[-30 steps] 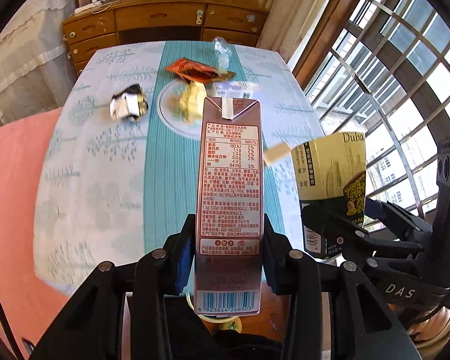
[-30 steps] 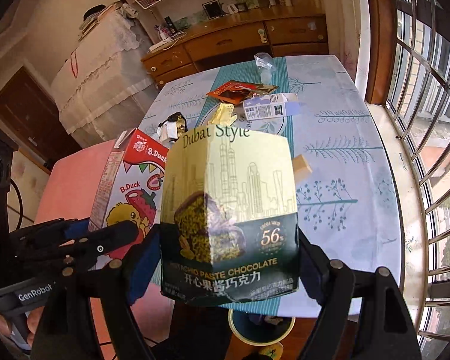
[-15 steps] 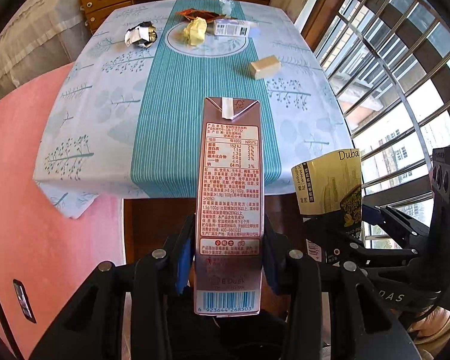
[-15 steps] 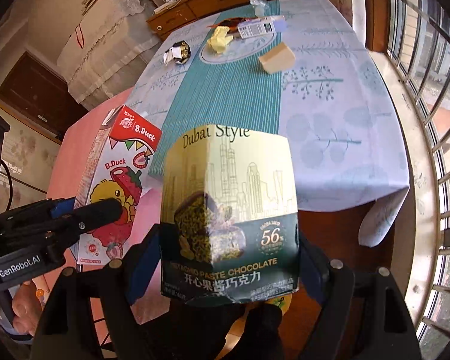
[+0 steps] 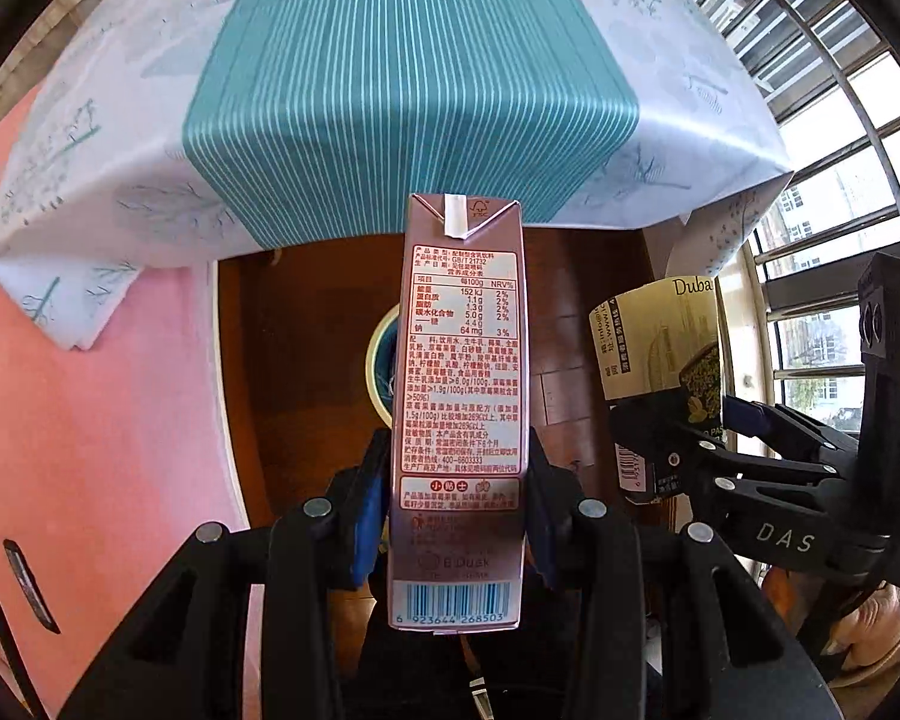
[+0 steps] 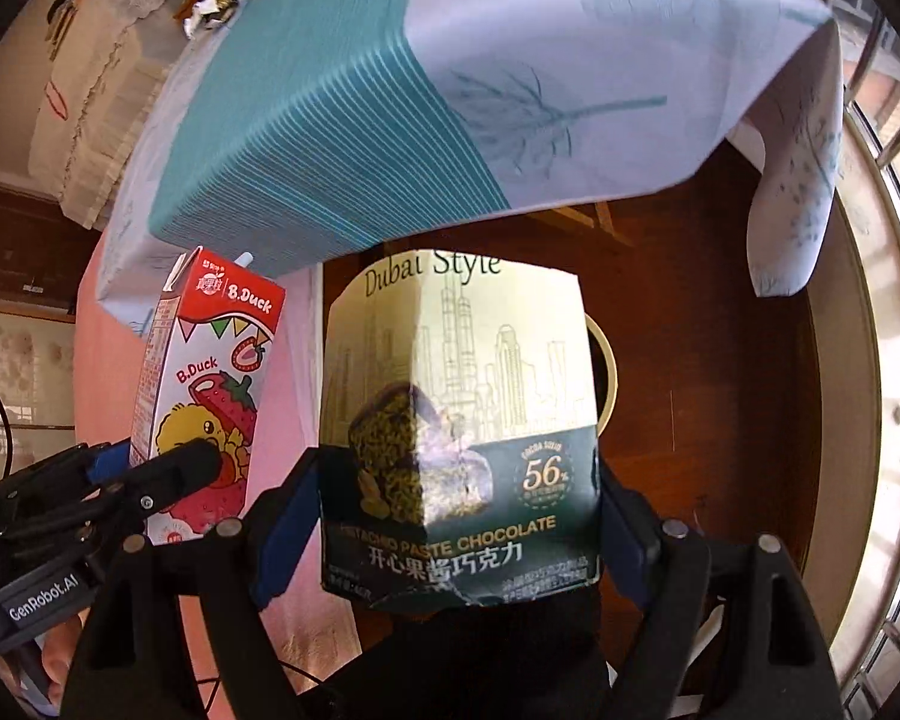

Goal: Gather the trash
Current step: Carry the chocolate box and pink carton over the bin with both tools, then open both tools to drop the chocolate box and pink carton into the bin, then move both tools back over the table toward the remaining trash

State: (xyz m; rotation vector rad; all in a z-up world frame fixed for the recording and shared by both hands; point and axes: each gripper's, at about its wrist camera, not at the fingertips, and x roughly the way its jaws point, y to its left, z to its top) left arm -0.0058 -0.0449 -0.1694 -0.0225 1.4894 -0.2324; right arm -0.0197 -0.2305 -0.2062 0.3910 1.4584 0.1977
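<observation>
My left gripper point(image 5: 456, 504) is shut on a tall pink milk carton point(image 5: 456, 372) and points straight down. The right wrist view shows the carton's strawberry-and-duck face point(image 6: 210, 384). My right gripper point(image 6: 453, 528) is shut on a green-and-cream chocolate box point(image 6: 459, 420). That box point(image 5: 660, 348) hangs just right of the carton in the left wrist view. A round bin point(image 5: 381, 360) with a pale rim point(image 6: 609, 372) stands on the wooden floor below both, mostly hidden behind the packages.
The table with its teal-striped cloth point(image 5: 414, 90) overhangs at the top, its corner drooping point(image 6: 792, 228). A crumpled wrapper point(image 6: 213, 9) still lies on it. Pink flooring point(image 5: 90, 420) is at the left and a window grille point(image 5: 840, 120) at the right.
Both grippers have sunk and drawn back from above the table to beyond its near edge. They now point down at the floor, where the bin has come into view. Both grips are unchanged.
</observation>
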